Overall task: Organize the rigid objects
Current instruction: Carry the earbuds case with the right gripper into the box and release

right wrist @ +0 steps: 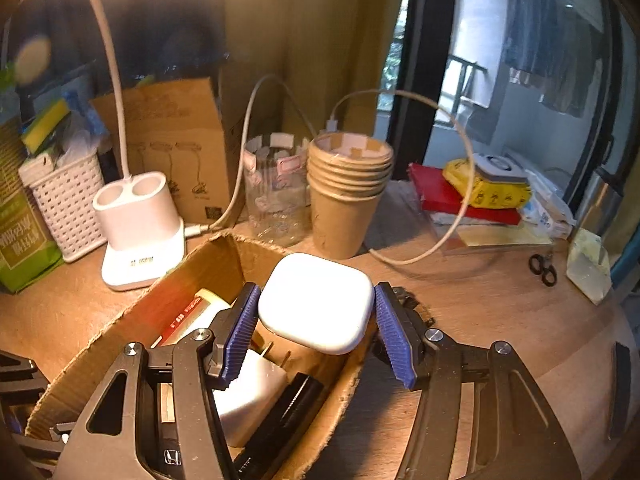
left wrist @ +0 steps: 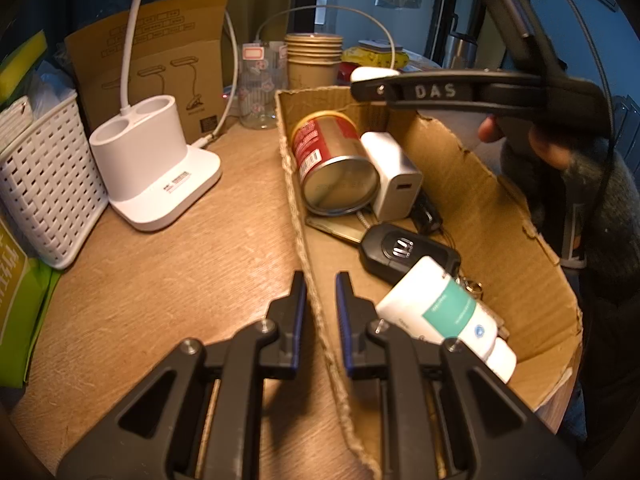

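The right gripper (right wrist: 316, 322) pinched a white case (right wrist: 316, 304) over the cardboard box (right wrist: 208, 264). It should go lower, then let go. The left gripper (left wrist: 320, 300) squeezed the box's wall.

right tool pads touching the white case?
Touching: right wrist view shows both blue pads pressed against the white case sides, no gap.

Black arm of the right gripper (left wrist: 434, 91): raised letters "DAS".
Black car key fob (left wrist: 404, 249) in the open brown cardboard box (left wrist: 500, 216): a silver Honda "H" badge.
Green packet (right wrist: 20, 236) at the table's left edge: white Chinese characters, too blurred to read.
Red and gold tin can (left wrist: 332, 160): barcode and small print, not legible.
White and teal tube (left wrist: 448, 314): small print, not legible.
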`<act>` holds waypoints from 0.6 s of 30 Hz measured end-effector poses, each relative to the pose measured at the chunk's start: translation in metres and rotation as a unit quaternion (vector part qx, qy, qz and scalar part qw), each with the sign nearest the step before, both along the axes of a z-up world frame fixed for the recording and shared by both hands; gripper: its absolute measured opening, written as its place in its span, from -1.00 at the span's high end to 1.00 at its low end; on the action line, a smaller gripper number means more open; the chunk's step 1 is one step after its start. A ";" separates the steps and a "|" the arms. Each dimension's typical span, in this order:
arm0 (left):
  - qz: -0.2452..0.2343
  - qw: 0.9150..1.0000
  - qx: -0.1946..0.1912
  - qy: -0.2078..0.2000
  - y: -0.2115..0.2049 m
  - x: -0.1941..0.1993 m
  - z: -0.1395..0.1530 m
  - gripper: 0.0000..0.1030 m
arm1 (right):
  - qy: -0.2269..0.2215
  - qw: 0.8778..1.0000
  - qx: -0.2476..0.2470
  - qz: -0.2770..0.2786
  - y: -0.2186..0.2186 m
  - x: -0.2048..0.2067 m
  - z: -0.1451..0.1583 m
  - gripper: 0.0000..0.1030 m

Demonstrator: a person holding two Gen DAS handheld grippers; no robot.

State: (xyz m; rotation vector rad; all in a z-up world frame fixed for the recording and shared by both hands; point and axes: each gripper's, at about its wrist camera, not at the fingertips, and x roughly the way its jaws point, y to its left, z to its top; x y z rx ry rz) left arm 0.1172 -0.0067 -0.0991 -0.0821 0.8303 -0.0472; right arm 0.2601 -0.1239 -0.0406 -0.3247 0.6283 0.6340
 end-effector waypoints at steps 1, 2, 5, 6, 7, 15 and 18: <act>0.000 1.000 0.000 0.000 0.000 0.000 0.000 0.69 | 0.003 1.000 -0.001 0.000 0.002 0.001 -0.002 -0.19; 0.000 1.000 0.000 0.000 0.000 0.000 0.000 0.69 | 0.006 1.000 -0.004 0.001 0.003 0.002 -0.004 -0.19; 0.000 1.000 0.000 0.000 0.000 0.000 0.000 0.69 | 0.009 1.000 -0.016 0.000 0.007 0.003 -0.011 -0.19; 0.000 1.000 0.000 0.000 0.000 0.000 0.000 0.69 | 0.010 1.000 -0.018 0.001 0.008 0.004 -0.012 -0.19; 0.000 1.000 0.000 0.000 0.001 0.000 0.000 0.69 | 0.011 1.000 -0.020 0.001 0.009 0.005 -0.013 -0.19; 0.000 1.000 0.001 -0.001 0.001 0.001 0.000 0.69 | 0.016 0.999 -0.049 0.000 0.016 0.009 -0.018 -0.19; 0.000 1.000 0.002 -0.001 0.002 0.001 0.000 0.69 | 0.016 0.998 -0.067 0.001 0.019 0.008 -0.019 -0.19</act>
